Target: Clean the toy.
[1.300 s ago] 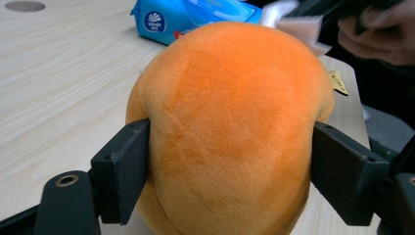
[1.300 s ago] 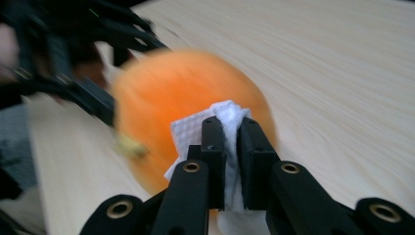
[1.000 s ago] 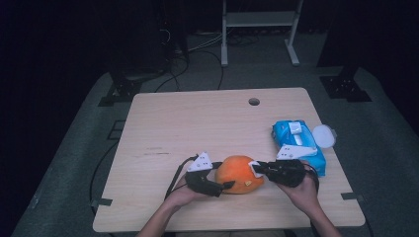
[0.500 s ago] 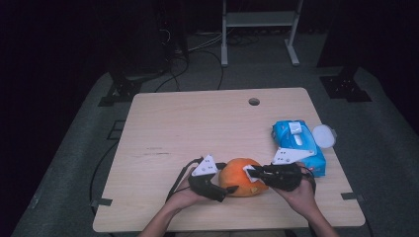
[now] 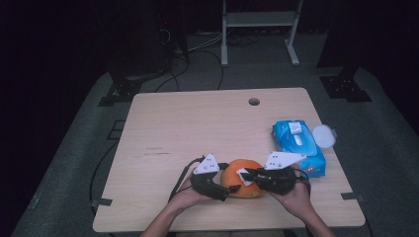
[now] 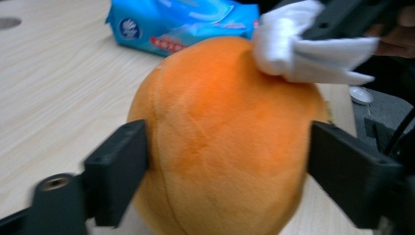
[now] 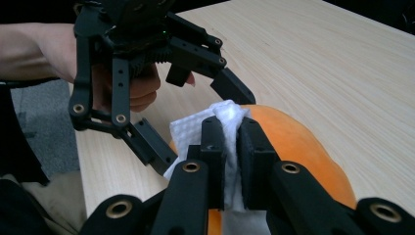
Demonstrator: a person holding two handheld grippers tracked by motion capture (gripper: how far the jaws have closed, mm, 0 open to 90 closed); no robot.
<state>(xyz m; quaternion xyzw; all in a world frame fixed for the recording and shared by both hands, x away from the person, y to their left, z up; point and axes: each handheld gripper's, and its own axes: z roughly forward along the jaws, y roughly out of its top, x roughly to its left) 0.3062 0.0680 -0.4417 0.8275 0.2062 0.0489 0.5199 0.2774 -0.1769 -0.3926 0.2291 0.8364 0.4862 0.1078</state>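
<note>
An orange plush ball point(image 5: 242, 177) lies near the table's front edge. My left gripper point(image 5: 236, 180) straddles it. In the left gripper view the jaws lie against both sides of the ball point(image 6: 225, 147); they have just been opening with the ball still between them. My right gripper point(image 5: 245, 174) comes in from the right, shut on a folded white wipe point(image 7: 195, 129). The wipe point(image 6: 293, 54) rests on the top of the ball point(image 7: 298, 142), and the right gripper point(image 7: 231, 128) pinches it tightly.
A blue pack of wipes point(image 5: 299, 143) lies at the right of the wooden table point(image 5: 197, 123), with a round white lid point(image 5: 323, 136) beside it. A cable hole point(image 5: 254, 101) sits near the far edge. Dark floor and stands surround the table.
The right gripper has slid a little to the left over the ball's top with the wipe. The left gripper's jaws stand wider around the ball than before.
</note>
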